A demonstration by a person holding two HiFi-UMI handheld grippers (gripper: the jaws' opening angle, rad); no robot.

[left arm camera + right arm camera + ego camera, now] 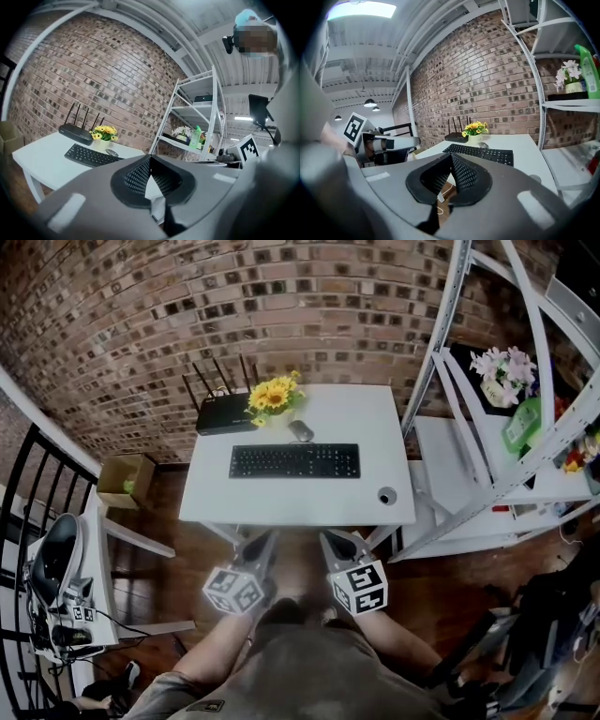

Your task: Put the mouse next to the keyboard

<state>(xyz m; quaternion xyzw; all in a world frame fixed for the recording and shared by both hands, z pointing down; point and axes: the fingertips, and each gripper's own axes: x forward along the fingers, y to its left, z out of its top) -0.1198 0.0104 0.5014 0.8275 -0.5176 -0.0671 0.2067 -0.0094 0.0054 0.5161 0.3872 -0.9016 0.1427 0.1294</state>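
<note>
A dark grey mouse [301, 430] lies on the white table [206, 493] just behind the black keyboard [294, 461], near the yellow flowers [273, 395]. It also shows as a small shape, the mouse [112, 153], behind the keyboard [91, 156], and as the mouse [482, 145] beyond the keyboard [480, 153]. Both grippers hang in front of the table's near edge, well short of the keyboard. My left gripper [255, 554] is shut with nothing in it, its tips [150, 158] meeting. My right gripper [336, 547] is shut and empty too, its tips [451, 155] together.
A black router [225, 414] with antennas stands at the table's back left. A small round cap [387, 495] lies at the table's front right. A white metal shelf rack [506, 427] with flowers and a green bottle stands to the right. A cardboard box [126, 480] sits on the floor left.
</note>
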